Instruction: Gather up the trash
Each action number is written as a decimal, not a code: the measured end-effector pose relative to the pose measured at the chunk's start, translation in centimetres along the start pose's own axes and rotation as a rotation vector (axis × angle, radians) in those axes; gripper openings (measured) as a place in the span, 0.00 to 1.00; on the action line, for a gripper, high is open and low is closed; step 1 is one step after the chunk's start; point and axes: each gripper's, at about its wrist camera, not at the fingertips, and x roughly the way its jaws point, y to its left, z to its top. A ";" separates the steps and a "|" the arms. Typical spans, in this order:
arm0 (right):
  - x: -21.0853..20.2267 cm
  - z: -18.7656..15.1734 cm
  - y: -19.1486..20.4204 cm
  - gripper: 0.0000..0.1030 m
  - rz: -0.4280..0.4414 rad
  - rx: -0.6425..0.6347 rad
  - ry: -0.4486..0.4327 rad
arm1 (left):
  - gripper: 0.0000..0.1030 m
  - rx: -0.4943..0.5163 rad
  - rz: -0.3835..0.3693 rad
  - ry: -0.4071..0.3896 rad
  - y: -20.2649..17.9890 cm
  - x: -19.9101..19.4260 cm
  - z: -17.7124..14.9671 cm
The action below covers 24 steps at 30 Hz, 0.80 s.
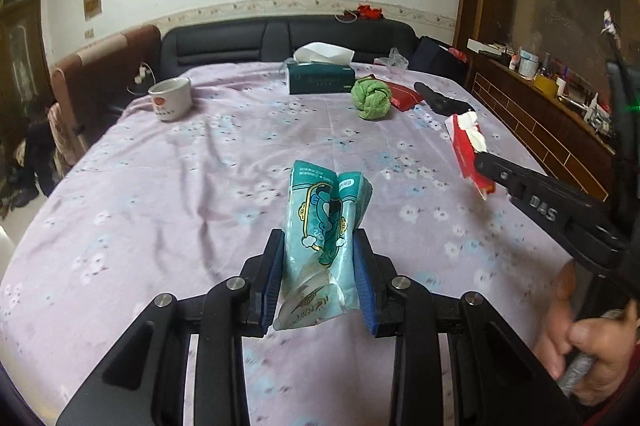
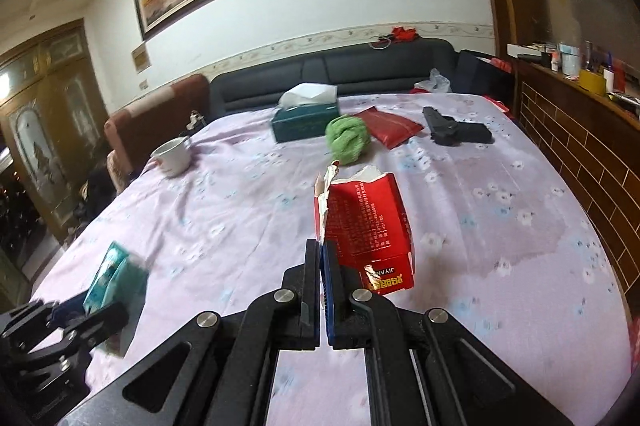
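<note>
My left gripper [image 1: 318,244] is shut on a teal tissue pack [image 1: 324,222], which stands up between the blue pads above the lilac flowered tablecloth [image 1: 180,194]. The same teal tissue pack [image 2: 114,276] shows in the left gripper [image 2: 92,300] at the lower left of the right wrist view. My right gripper [image 2: 322,248] is shut on the torn flap of a red paper box [image 2: 368,226], held off the cloth. From the left wrist view the red paper box [image 1: 466,156] hangs at the tip of the right gripper [image 1: 482,162], white tissue poking from its top.
On the far half of the table sit a white mug [image 1: 170,98], a dark green tissue box [image 1: 320,76], a green balled cloth [image 1: 371,98], a red pouch [image 2: 390,126] and a black toy gun [image 2: 456,132]. A dark sofa [image 2: 340,70] stands behind, a brick-patterned counter [image 2: 580,146] at right. A hand [image 1: 588,350] holds the right gripper's handle.
</note>
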 end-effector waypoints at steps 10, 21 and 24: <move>-5.3 -5.6 0.5 0.02 -0.145 -0.033 -0.016 | 0.31 -0.017 0.013 -0.074 -0.5 -0.8 -3.8; -4.6 -7.4 -0.2 0.02 -0.180 0.002 0.016 | 0.32 -0.008 -0.007 -0.051 -1.2 0.3 -5.2; -4.3 -7.4 -0.2 0.02 -0.176 0.004 0.028 | 0.32 -0.010 -0.011 -0.038 -1.1 0.7 -5.5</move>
